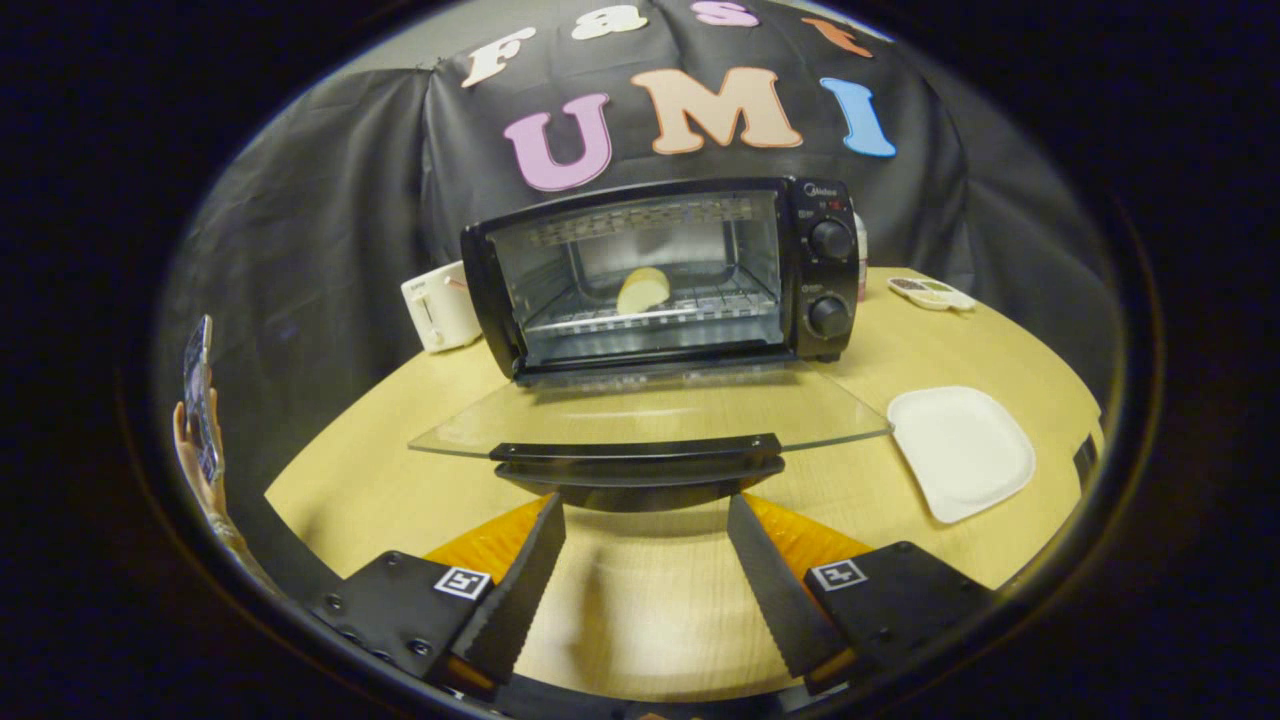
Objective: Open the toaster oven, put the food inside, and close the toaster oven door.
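A black toaster oven (820,270) stands on the wooden table (650,600), well beyond my fingers. Its glass door (650,415) hangs fully down and lies flat toward me, its black handle (640,460) just ahead of my fingertips. On the wire rack inside lies a pale yellow piece of food (642,290). My gripper (645,515) is open, fingers spread wide just short of the handle, with nothing between them and touching nothing.
A white square plate (962,450) lies on the table to the right of the door. A white toaster (440,305) stands left of the oven. A small tray (932,293) sits far right behind. A hand holding a phone (200,400) shows at the left.
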A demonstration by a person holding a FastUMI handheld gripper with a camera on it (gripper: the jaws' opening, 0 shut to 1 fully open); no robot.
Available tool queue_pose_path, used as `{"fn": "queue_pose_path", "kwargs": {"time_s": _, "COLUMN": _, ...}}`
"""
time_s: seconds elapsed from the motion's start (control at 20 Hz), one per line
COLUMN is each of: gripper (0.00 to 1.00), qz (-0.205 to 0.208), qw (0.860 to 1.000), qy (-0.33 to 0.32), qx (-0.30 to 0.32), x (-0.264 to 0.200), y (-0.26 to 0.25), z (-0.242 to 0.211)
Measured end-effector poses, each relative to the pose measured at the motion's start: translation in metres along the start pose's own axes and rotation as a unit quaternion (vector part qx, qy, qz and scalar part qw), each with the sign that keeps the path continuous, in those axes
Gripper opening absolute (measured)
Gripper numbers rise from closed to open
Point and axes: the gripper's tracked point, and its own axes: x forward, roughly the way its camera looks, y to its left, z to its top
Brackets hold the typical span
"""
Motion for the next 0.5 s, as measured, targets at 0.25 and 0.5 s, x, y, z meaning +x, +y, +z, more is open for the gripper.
{"fn": "queue_pose_path", "kwargs": {"time_s": 0.25, "gripper": 1.0, "qz": 0.017, "qw": 0.999, "qy": -0.034, "qx": 0.002, "x": 0.001, "y": 0.013, "z": 0.027}}
{"fn": "queue_pose_path", "kwargs": {"time_s": 0.5, "gripper": 1.0, "qz": 0.015, "qw": 0.998, "qy": -0.054, "qx": -0.005, "x": 0.017, "y": 0.021, "z": 0.049}}
